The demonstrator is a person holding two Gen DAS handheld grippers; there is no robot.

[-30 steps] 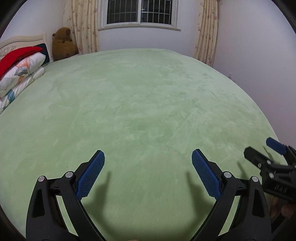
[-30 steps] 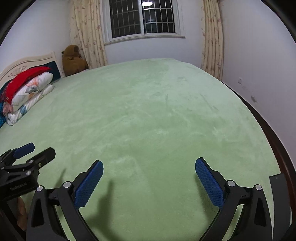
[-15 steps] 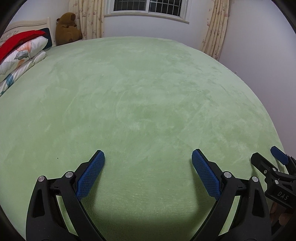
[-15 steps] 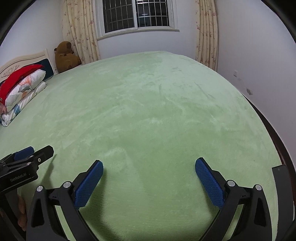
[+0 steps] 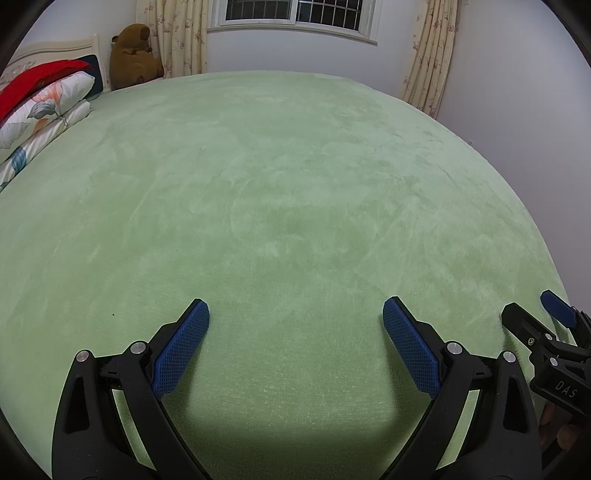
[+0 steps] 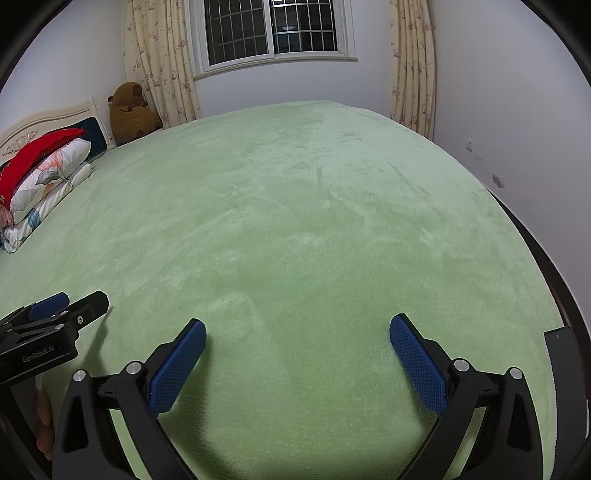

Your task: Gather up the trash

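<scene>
both grippers hang over the green bed cover (image 5: 295,192) with nothing between their fingers. my left gripper (image 5: 295,343) has its blue-padded fingers (image 5: 181,347) spread wide apart above the near part of the cover, and my right gripper (image 6: 297,363) shows the same wide spread, its pads (image 6: 415,365) also clear of the fabric as far as i can tell. from the left wrist view i see the right gripper's black body at the near right edge of the cover, and fingertips of the person's hand (image 5: 557,424) show below it; from the right wrist view the left gripper sits at the near left edge, again with a bit of a hand under it. as for the trash, i cannot find any piece of it on the cover in either view; the plush surface shows only brush marks and the grippers' shadows. at the far left of the cover lies a stack of pillows (image 6: 44,177), floral ones with a red one on top, against a cream headboard (image 6: 48,118). a brown plush toy (image 6: 129,114) sits at the cover's far left corner, beside flowered curtains (image 6: 159,62). beyond the cover's far edge is a barred window (image 6: 273,29). a dark bed frame (image 6: 554,266) runs along the cover's right side.
</scene>
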